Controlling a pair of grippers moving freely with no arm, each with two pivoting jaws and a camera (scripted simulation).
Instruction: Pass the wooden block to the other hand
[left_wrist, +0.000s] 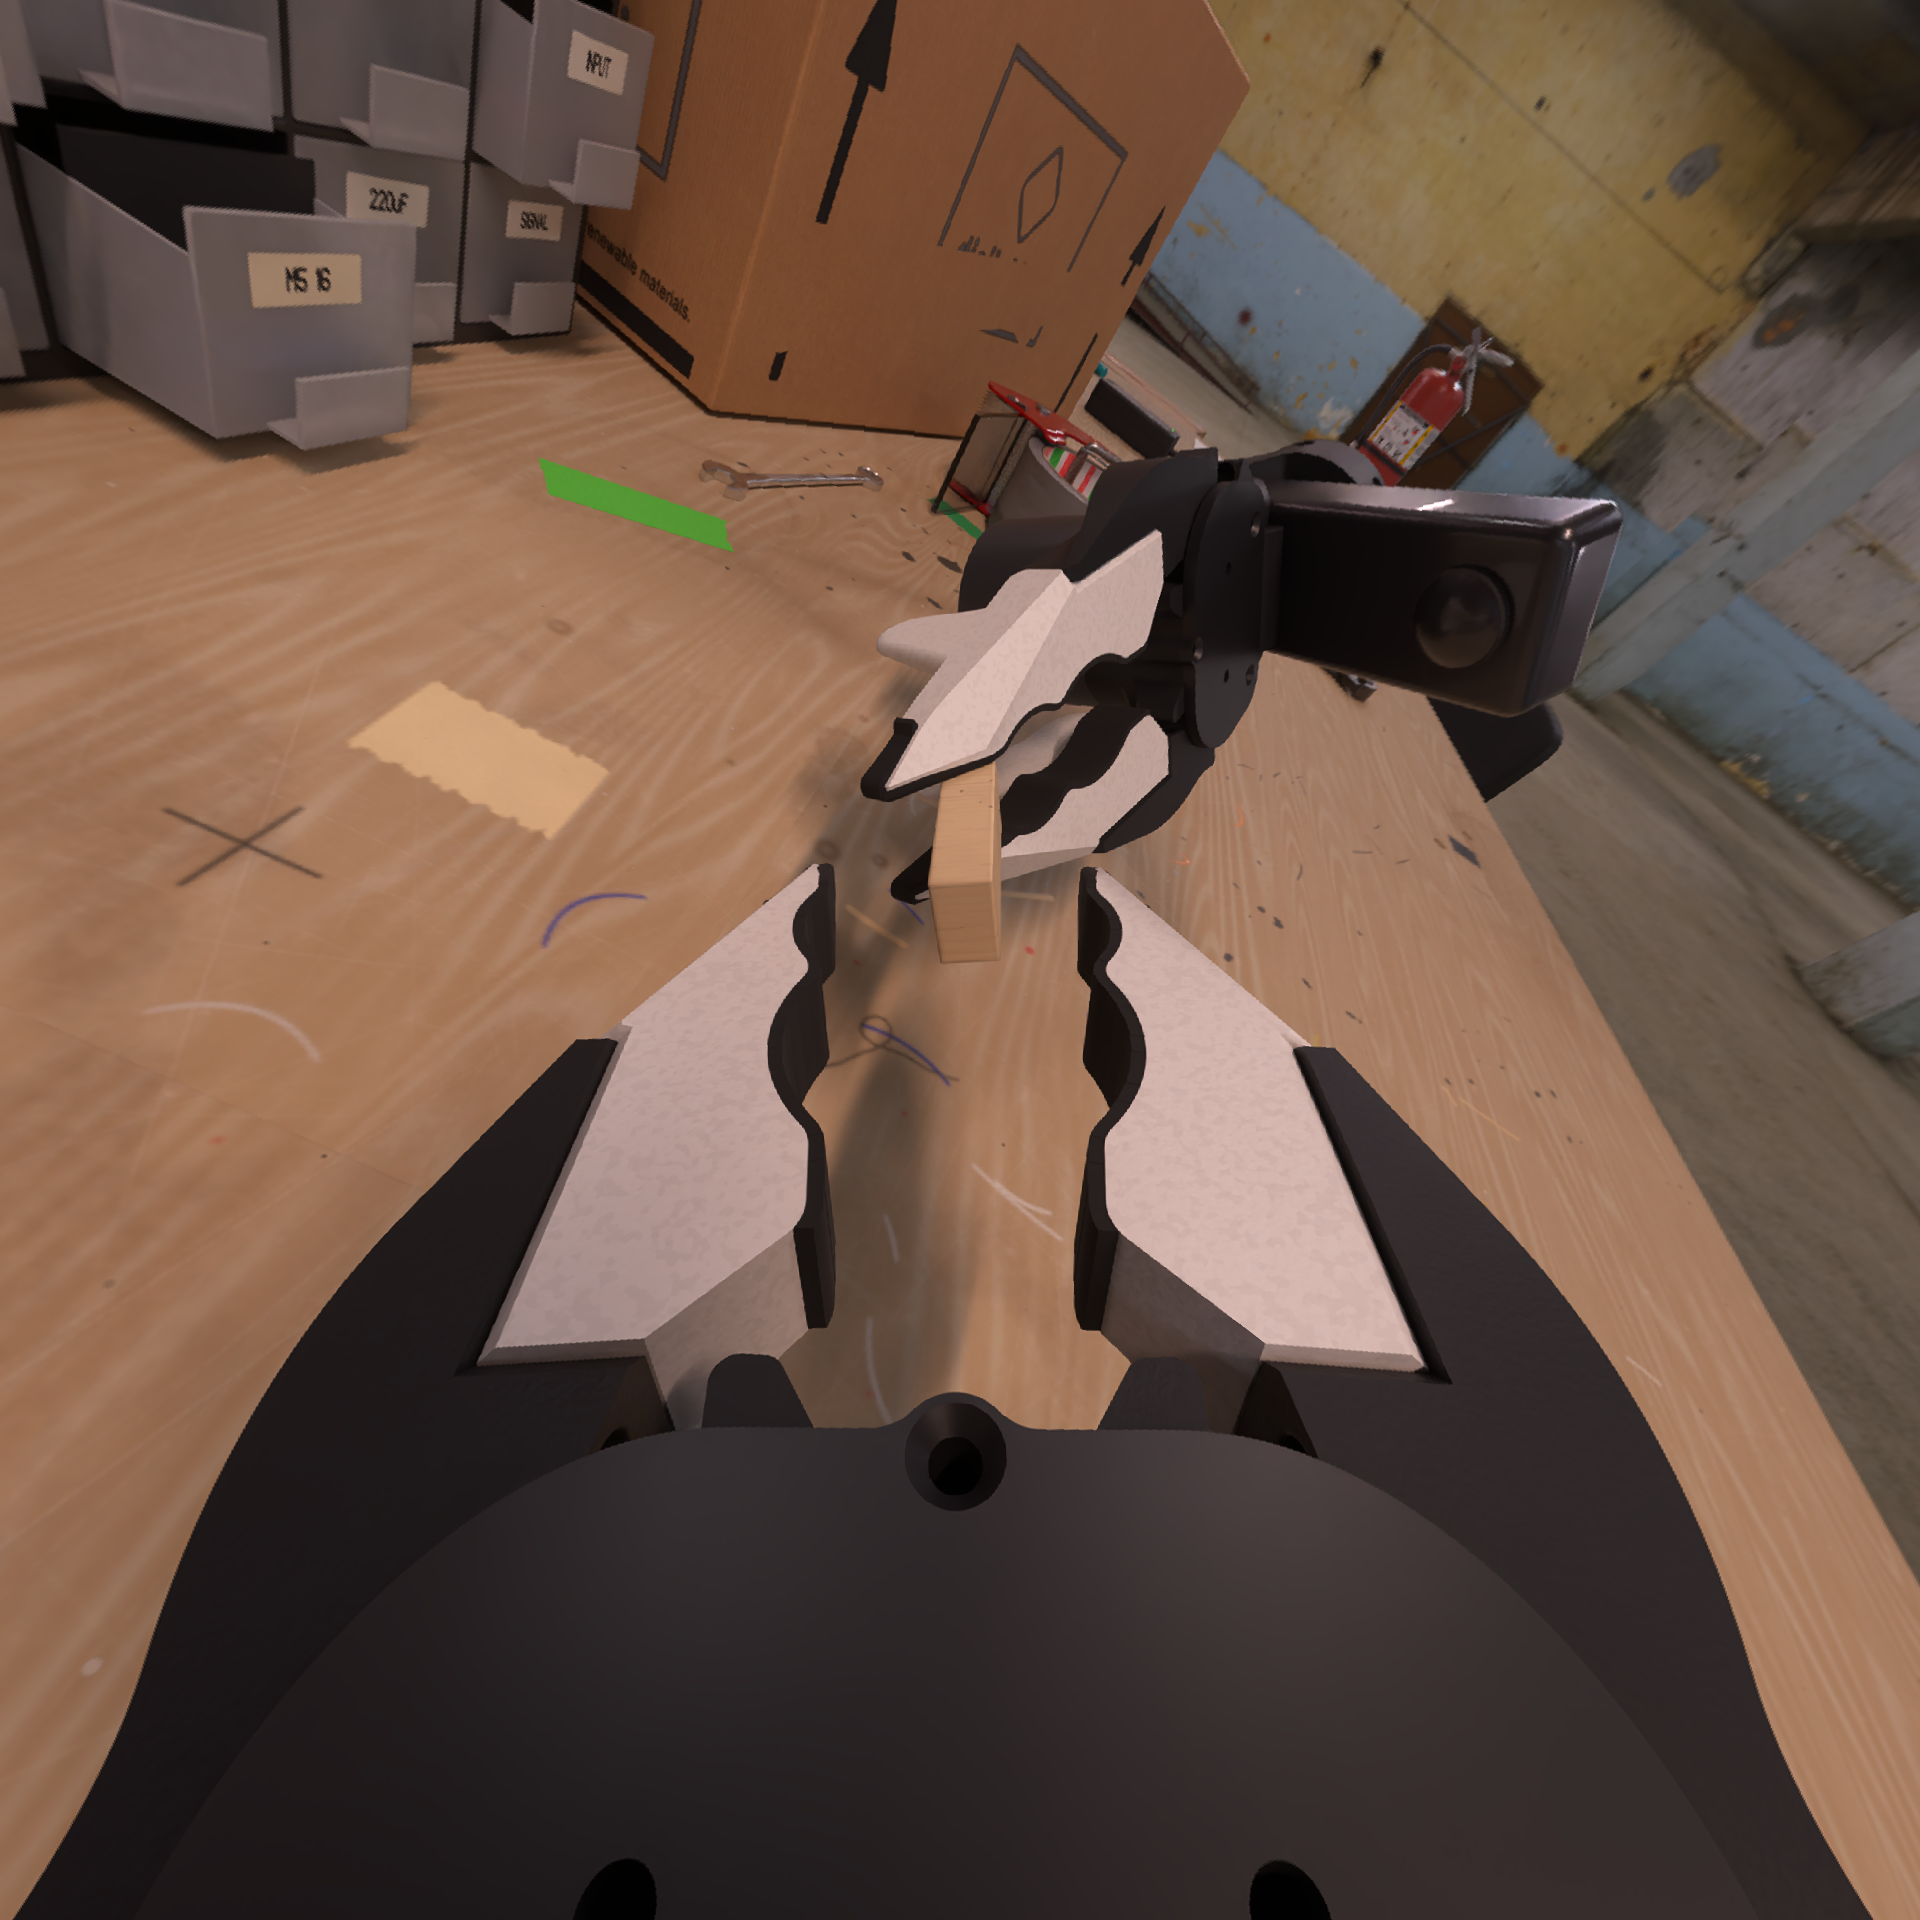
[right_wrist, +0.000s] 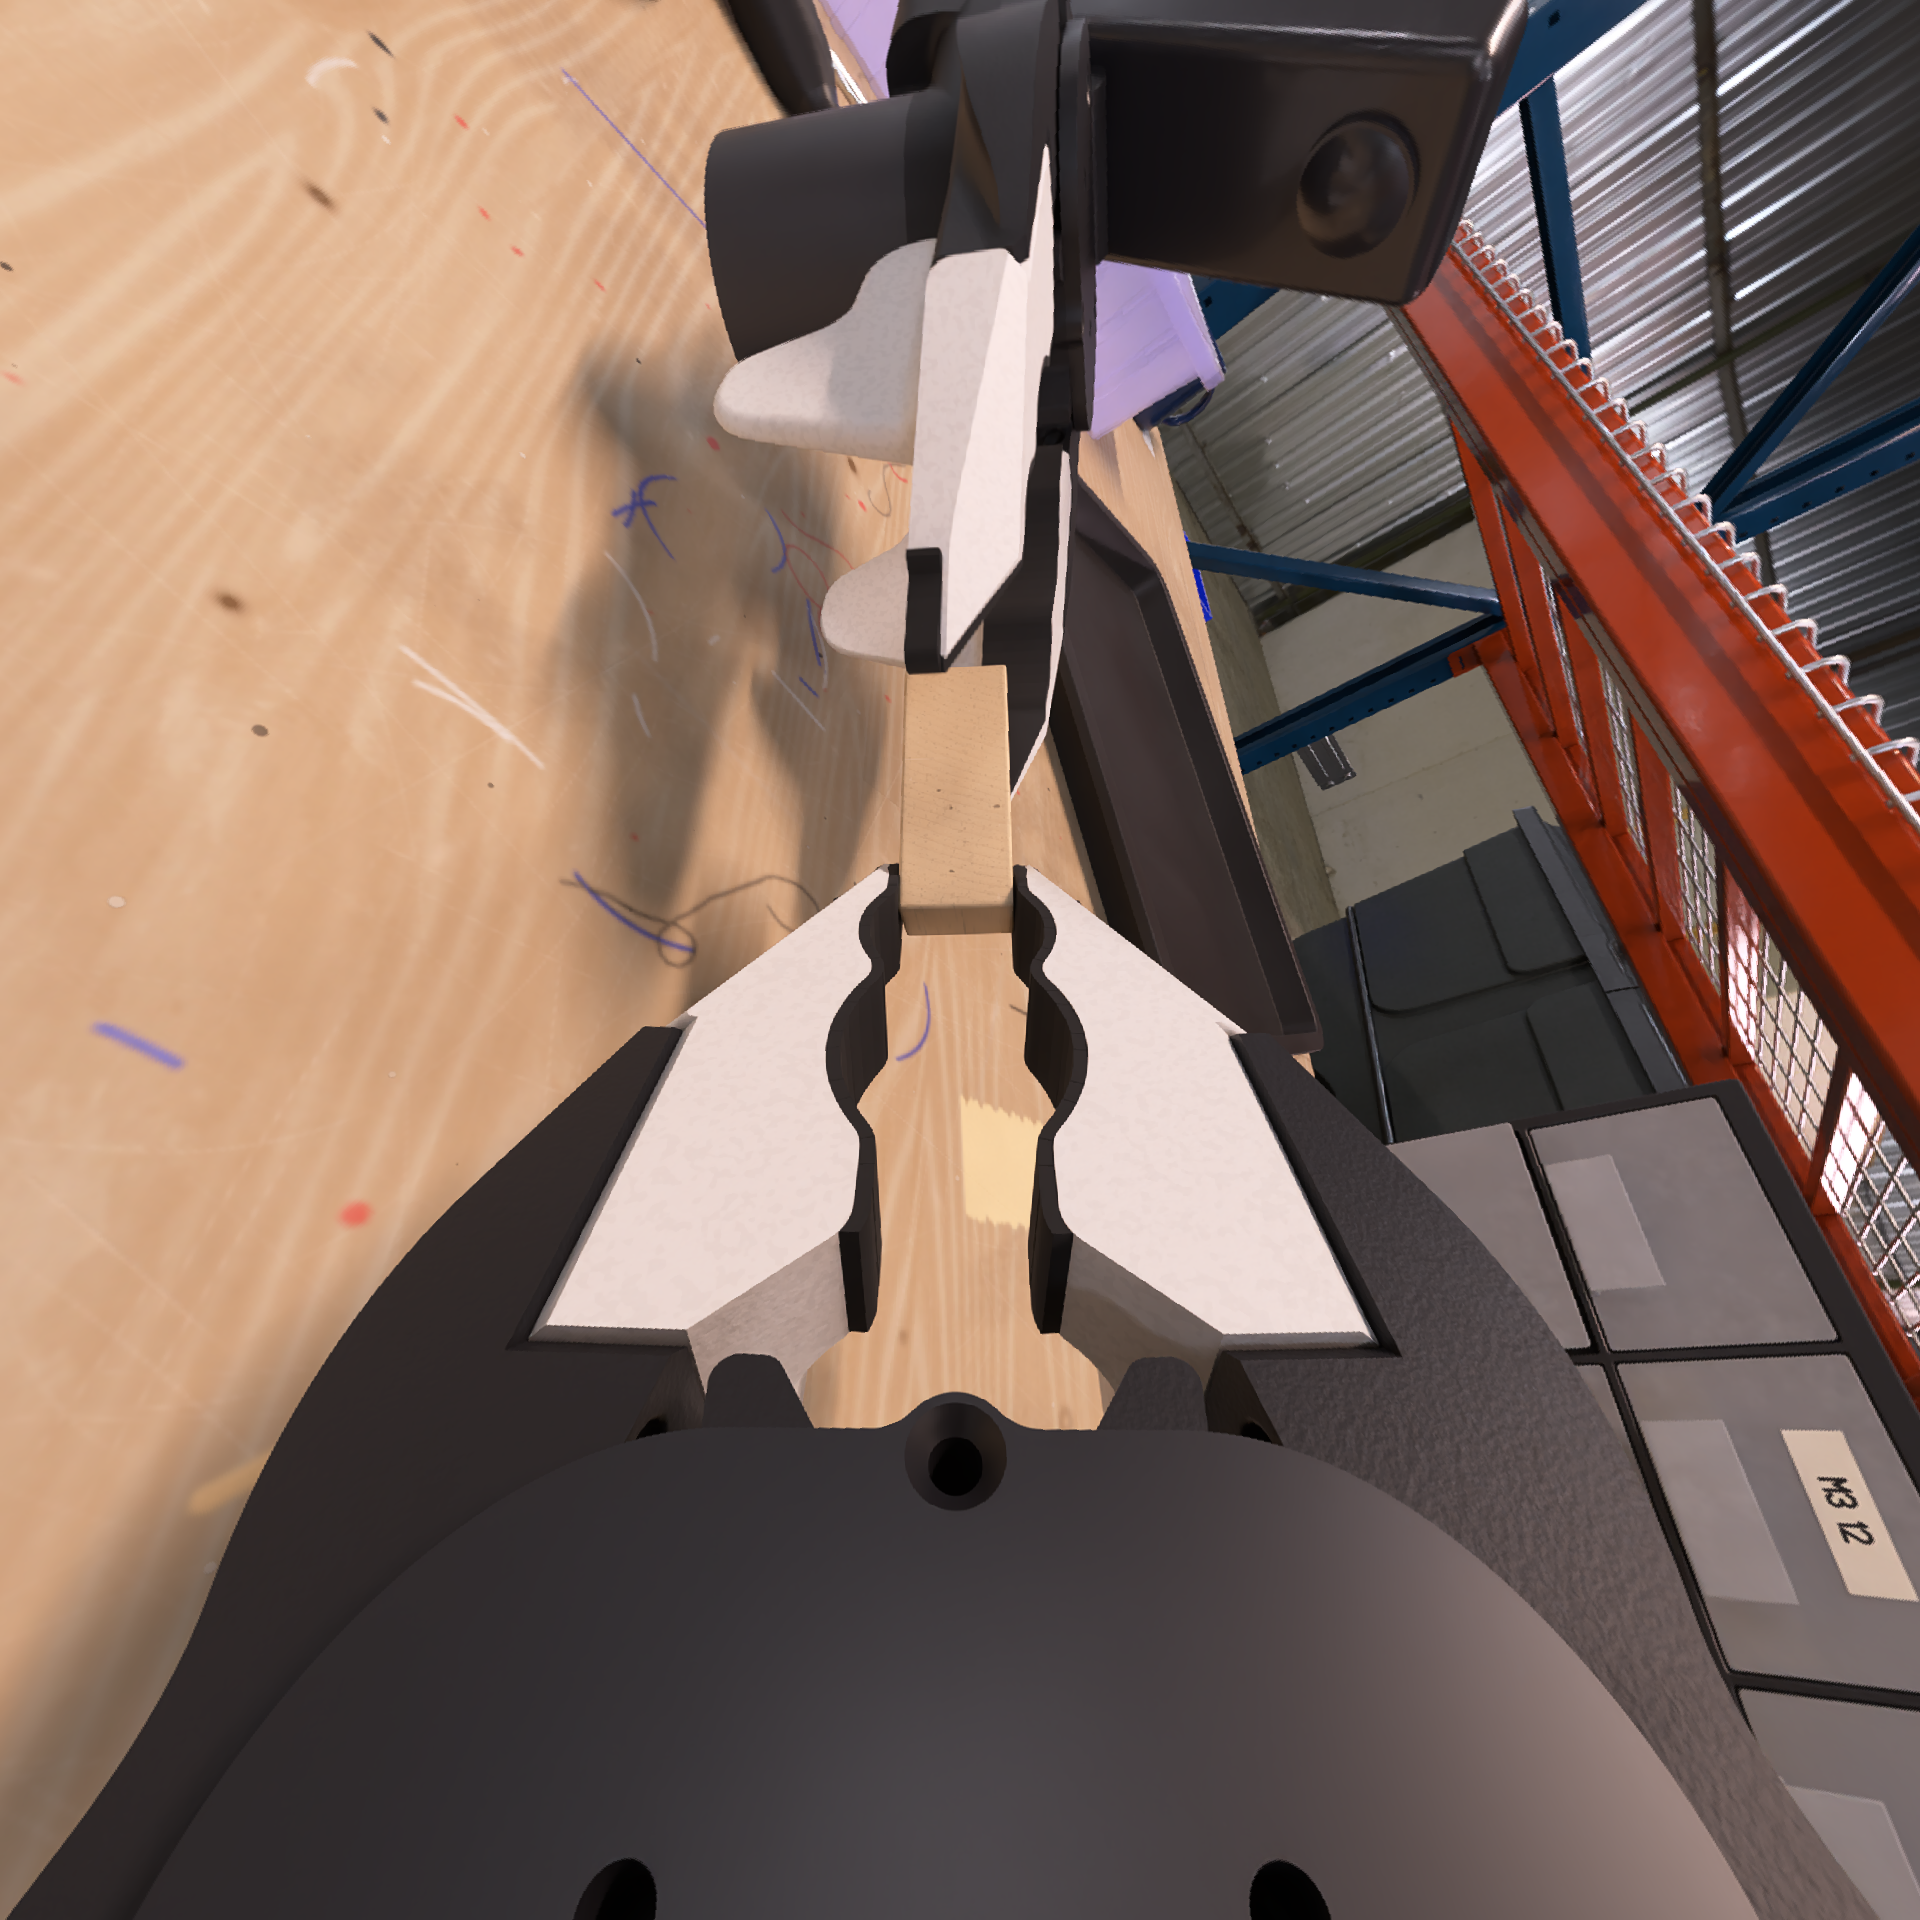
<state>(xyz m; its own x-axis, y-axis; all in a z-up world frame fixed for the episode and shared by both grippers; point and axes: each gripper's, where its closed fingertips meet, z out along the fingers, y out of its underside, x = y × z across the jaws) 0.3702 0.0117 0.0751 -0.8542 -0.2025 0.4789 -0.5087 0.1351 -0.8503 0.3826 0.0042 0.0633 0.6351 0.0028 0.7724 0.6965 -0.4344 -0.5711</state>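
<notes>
The wooden block (left_wrist: 966, 883) is a small pale bar held upright above the wooden table (left_wrist: 312, 1039). My right gripper (right_wrist: 956, 894) is shut on one end of the block (right_wrist: 956, 800). In the left wrist view the right gripper (left_wrist: 920, 831) comes in from the upper right. My left gripper (left_wrist: 956, 883) is open. The block's free end lies between its fingertips, with a gap on each side. In the right wrist view the left gripper (right_wrist: 982, 707) comes in from above, one finger on each side of the block's far end.
Grey labelled bins (left_wrist: 239, 312) and a cardboard box (left_wrist: 883, 208) stand at the back of the table. A wrench (left_wrist: 790, 478), a green tape strip (left_wrist: 634, 504) and a tan patch (left_wrist: 478, 758) lie on it. The table edge (left_wrist: 1558, 935) runs along the right.
</notes>
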